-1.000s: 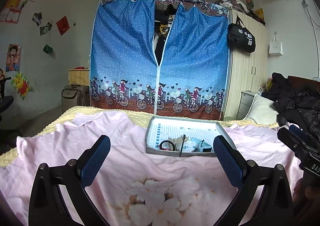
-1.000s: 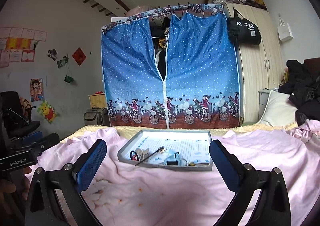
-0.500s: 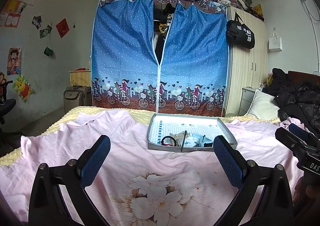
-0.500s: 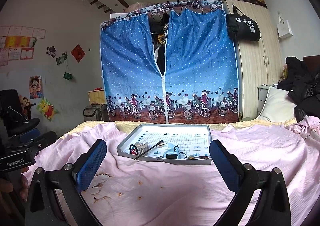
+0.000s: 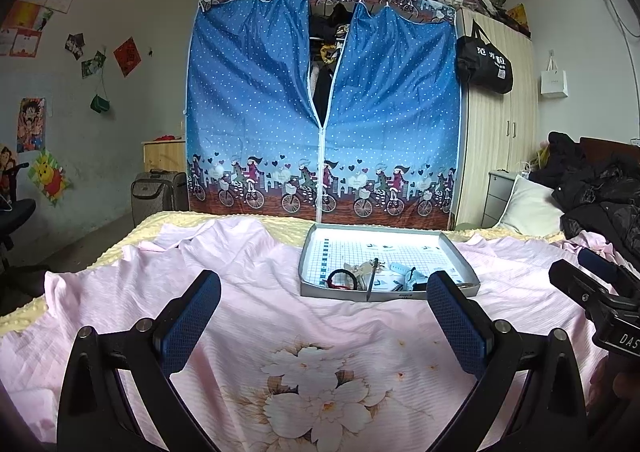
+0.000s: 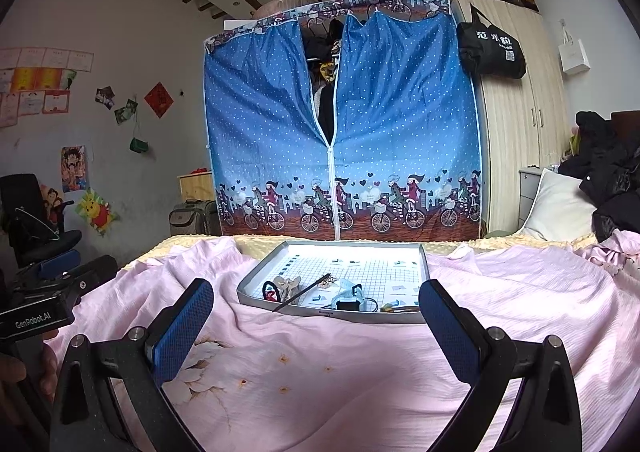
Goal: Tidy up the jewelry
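A shallow grey tray (image 5: 307, 262) (image 6: 259, 273) with a grid-printed floor lies on the pink floral bedsheet (image 5: 248, 316). Bunched at its near edge are a black-and-red band (image 5: 342, 279) (image 6: 270, 289), a thin dark hair stick (image 5: 372, 281) (image 6: 304, 293), a light blue watch (image 5: 409, 276) (image 6: 349, 292) and a small gold piece (image 6: 394, 307). My left gripper (image 5: 322, 292) hovers open over the sheet, short of the tray. My right gripper (image 6: 316, 298) is open too, just before the tray's front wall. Neither holds anything.
The other gripper shows at each view's edge, the right one (image 5: 592, 292) and the left one (image 6: 40, 304). A blue fabric wardrobe (image 5: 320, 112) stands beyond the bed. A pillow (image 5: 528, 208) and dark clothes (image 5: 600, 192) lie at the right, a suitcase (image 5: 158, 192) on the floor at the left.
Both grippers have risen a little, so the tray's floor and more of the sheet now show. Both stay open.
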Motion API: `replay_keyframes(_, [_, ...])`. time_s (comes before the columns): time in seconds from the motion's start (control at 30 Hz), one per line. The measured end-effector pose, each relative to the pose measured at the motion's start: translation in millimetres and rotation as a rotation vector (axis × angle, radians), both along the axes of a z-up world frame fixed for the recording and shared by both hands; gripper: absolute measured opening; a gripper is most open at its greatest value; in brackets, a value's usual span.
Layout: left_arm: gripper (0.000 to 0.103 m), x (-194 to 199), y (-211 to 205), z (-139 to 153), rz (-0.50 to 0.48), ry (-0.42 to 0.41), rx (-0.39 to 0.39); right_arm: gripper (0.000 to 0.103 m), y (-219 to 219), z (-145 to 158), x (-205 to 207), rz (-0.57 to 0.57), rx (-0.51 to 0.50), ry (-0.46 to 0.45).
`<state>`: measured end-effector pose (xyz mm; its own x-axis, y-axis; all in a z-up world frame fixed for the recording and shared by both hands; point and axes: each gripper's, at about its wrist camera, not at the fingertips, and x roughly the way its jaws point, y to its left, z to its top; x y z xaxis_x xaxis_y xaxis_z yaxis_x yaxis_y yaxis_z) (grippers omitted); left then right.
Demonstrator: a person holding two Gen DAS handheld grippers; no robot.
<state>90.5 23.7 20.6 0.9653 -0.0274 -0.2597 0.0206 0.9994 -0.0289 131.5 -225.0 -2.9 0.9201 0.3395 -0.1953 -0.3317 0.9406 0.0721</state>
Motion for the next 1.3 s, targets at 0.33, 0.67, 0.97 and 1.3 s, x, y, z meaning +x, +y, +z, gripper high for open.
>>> replay_keyframes(0.33, [0.101,1,-3,-2,-0.002,0.004,0.021,0.103,-1,-5,2,-0.005,0.005,0.015])
replay_keyframes(0.67, [0.101,1,-3,-3,-0.003,0.006,0.020,0.103,1,-5,2,-0.002,0.001,0.020])
replay_keyframes(0.97, [0.101,2,-2,-6,0.033,0.018,0.010,0.103,1,-7,3,0.002,-0.004,0.027])
replay_keyframes(1.3, [0.101,5,-1,-14,0.063,0.042,0.040,0.103,1,-7,4,0.002,-0.004,0.029])
